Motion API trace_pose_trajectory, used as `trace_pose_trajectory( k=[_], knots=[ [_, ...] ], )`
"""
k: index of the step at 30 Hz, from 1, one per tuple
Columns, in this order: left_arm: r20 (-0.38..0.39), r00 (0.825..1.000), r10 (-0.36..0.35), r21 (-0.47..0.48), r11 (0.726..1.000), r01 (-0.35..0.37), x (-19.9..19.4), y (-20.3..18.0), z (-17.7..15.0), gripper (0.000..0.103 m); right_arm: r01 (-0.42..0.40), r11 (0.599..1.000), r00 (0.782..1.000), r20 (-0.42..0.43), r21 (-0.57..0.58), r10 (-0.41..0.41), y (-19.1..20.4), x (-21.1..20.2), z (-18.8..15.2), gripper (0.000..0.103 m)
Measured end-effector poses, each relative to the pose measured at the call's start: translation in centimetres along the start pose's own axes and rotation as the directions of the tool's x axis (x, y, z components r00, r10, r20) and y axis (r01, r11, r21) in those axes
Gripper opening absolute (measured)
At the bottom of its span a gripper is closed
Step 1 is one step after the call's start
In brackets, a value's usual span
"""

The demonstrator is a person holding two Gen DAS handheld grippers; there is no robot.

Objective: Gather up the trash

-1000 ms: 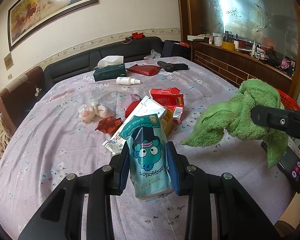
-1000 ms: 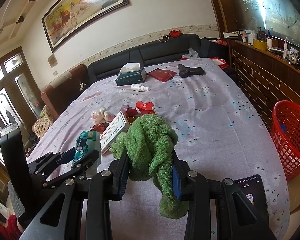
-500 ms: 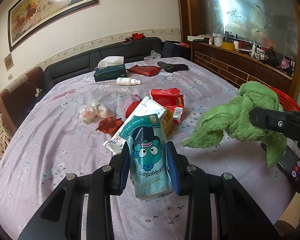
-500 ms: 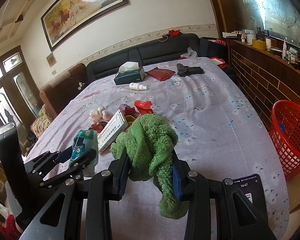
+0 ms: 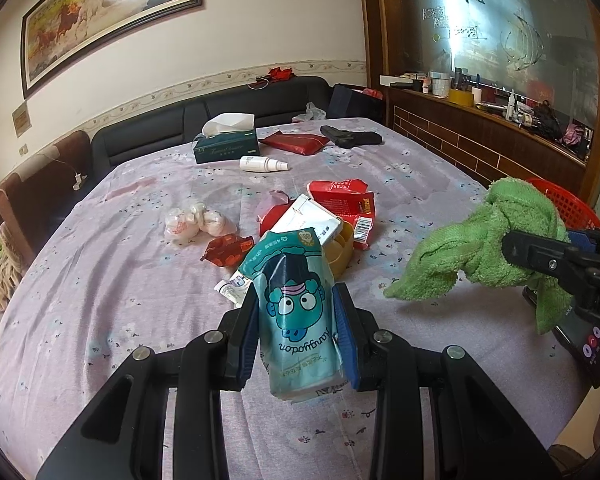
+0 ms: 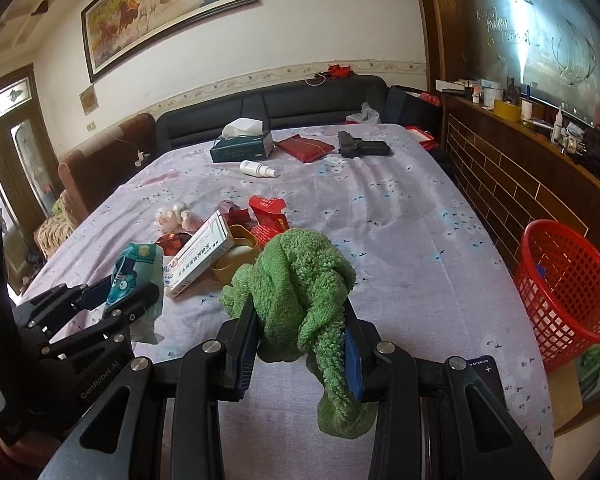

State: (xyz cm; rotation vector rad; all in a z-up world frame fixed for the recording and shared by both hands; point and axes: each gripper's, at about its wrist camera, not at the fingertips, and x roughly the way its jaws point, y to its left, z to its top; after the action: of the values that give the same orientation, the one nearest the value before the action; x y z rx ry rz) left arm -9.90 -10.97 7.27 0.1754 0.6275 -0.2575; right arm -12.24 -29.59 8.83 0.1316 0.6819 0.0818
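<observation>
A cluttered table mid-cleanup: the left gripper is clenched on a teal cartoon-printed wrapper, held clear above the flowered tablecloth at about 6 o'clock in the left wrist view; the right gripper is clamped on a bunched green towel, which hangs in loose folds past the pads on the right side; the red basket stands off the table's edge at roughly 3 o'clock in the right wrist view, apparently the bin for the litter. The wrapper's long axis runs along the gripper's fingers, its printed face upside down to the camera, the far end pointing toward 12 o'clock and the pile beyond; it is pinched across its width near the lower half, so the upper half stands free and may flop. The step in hand looks like carrying the wrapper to the basket; doing it well would mean keeping the pinch firm, swinging across toward 3 o'clock above the towel rather than through it, and letting go only once the wrapper is over the basket's mouth, since so light a thing may drift. More litter waits at the table's middle: a white carton, torn red packaging, a crumpled red foil, a yellow tub; a phone lies at the near right edge, close to the towel's hanging tail.
</observation>
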Motion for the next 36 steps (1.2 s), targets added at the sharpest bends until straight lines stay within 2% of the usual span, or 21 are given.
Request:
trace_pose_trajectory(
  k=[23,36],
  knots=[
    [0.001,1.000,-0.006,0.002,1.000,0.006,-0.1,-0.1,0.0,0.033,0.014,1.000,1.000,-0.005,-0.010,-0.014,-0.2,0.1,-0.3,0.040],
    [-0.029,0.996,-0.085,-0.011,0.996,0.085,-0.2,-0.6,0.8,0.033,0.002,0.999,0.999,0.032,0.045,-0.003,-2.3,-1.9,0.5,0.040]
  ],
)
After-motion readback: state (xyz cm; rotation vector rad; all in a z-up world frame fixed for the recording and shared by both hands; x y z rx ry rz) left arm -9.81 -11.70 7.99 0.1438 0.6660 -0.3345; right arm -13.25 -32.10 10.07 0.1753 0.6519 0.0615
